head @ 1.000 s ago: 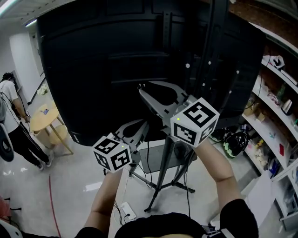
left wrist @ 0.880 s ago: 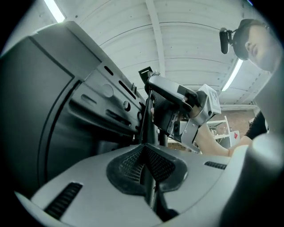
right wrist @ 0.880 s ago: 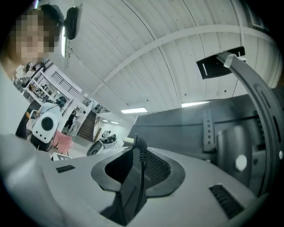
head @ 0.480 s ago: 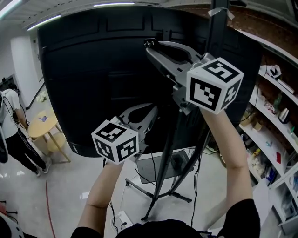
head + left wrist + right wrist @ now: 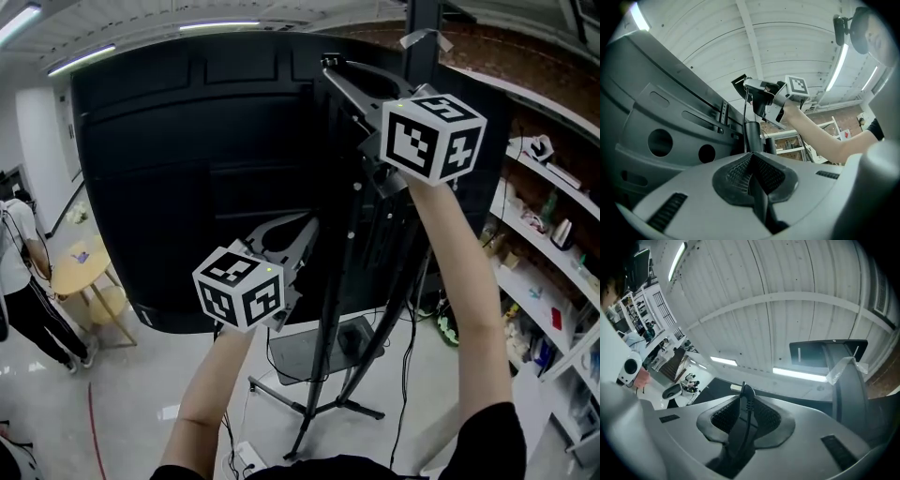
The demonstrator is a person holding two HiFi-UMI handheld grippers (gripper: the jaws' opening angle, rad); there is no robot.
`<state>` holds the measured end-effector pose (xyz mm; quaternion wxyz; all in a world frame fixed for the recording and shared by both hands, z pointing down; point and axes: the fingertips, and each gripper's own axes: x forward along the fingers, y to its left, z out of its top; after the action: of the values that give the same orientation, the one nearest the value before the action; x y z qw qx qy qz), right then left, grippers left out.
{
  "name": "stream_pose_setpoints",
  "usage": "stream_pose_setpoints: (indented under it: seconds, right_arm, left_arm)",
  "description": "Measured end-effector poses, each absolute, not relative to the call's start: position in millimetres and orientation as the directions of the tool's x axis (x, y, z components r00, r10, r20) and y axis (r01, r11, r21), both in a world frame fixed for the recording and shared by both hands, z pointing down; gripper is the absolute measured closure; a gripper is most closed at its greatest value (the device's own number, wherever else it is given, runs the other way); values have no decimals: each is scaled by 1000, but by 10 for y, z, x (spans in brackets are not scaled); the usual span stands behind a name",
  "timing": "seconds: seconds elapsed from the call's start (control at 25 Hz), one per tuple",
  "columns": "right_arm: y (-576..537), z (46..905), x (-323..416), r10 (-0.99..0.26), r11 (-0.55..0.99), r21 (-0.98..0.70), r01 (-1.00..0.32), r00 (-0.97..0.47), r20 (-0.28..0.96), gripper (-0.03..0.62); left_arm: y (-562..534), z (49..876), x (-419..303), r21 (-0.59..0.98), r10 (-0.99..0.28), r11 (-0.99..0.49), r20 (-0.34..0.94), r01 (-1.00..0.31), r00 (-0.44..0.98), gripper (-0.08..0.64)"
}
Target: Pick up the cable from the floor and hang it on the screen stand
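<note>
The thin black cable (image 5: pixel 745 401) sits pinched between the pads of my right gripper (image 5: pixel 744 394), its end poking past the tips. That right gripper (image 5: pixel 330 64) is held high at the top of the black screen's back (image 5: pixel 187 169), beside the stand's upright pole (image 5: pixel 342 281). In the left gripper view the cable (image 5: pixel 746 110) drops as a fine line from the right gripper (image 5: pixel 746 86) toward my left gripper (image 5: pixel 750 161), whose pads are closed on a dark strand. My left gripper (image 5: pixel 305 225) is lower, in front of the screen's back.
The stand's legs and base plate (image 5: pixel 319 349) spread on the floor, with a power strip (image 5: pixel 246 459) near them. Shelves (image 5: pixel 553 234) line the right wall. A person (image 5: pixel 19 272) stands by a round table (image 5: pixel 80 267) at the left. The pole top (image 5: pixel 848 390) carries a piece of tape.
My right gripper has risen with the cable from mid-screen height to the screen's top edge. The left gripper has stayed low, drifting slightly up and right.
</note>
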<state>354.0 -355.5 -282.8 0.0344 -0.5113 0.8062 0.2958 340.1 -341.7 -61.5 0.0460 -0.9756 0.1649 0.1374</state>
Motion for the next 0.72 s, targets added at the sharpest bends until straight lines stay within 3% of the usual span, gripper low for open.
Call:
stream_pose_setpoints:
  seconds: [0.36,0.64,0.72]
  right_arm:
    - [-3598,-2968,4021,-824,108,418,-902,-317,-470,486]
    - [-3298,-2822,4423,-817,55,365,-929,-252,-519,489]
    - [-3203,-2734,4588,-810,47,314,-948,-220,-543,517]
  left_arm:
    - [-3412,-654,3449,-65,-314,-937,-278,-344,908,554]
    - [-3388,-592,3491,-66,-311,-939,-264,-339,913,554]
    - [-3361,-564,3498,-66,-307,-940,-266,-335,914,554]
